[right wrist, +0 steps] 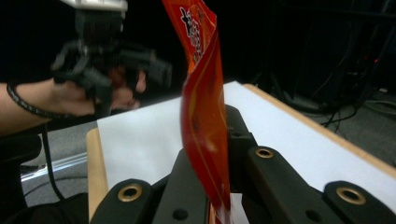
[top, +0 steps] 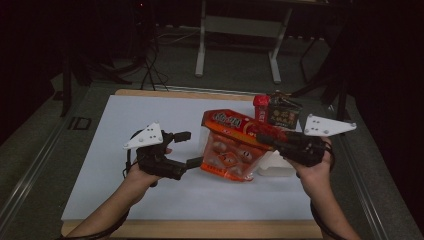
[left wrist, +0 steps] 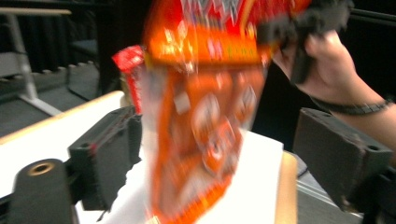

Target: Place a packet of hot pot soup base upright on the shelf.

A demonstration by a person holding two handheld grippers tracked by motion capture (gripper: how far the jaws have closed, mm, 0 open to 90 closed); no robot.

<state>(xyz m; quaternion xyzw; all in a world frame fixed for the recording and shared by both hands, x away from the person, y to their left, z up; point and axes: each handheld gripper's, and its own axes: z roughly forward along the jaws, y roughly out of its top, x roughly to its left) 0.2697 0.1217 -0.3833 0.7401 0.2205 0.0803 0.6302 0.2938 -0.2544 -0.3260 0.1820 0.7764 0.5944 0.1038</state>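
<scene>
An orange snack bag (top: 231,145) with a clear window hangs upright above the white mat. My right gripper (top: 266,138) is shut on its upper right edge; in the right gripper view the jaws of the right gripper (right wrist: 211,158) pinch the bag's thin red-orange edge (right wrist: 201,107). My left gripper (top: 189,149) stands open just left of the bag, its lower jaw close to the bag's bottom corner. In the left gripper view the bag (left wrist: 205,116) is blurred and hangs between the wide-apart jaws of the left gripper (left wrist: 224,161), touching neither.
A red packet (top: 260,106) and a dark packet (top: 283,114) stand at the back right of the white mat (top: 130,120). A white box (top: 276,165) lies under the right hand. A table frame (top: 240,30) stands beyond the far edge.
</scene>
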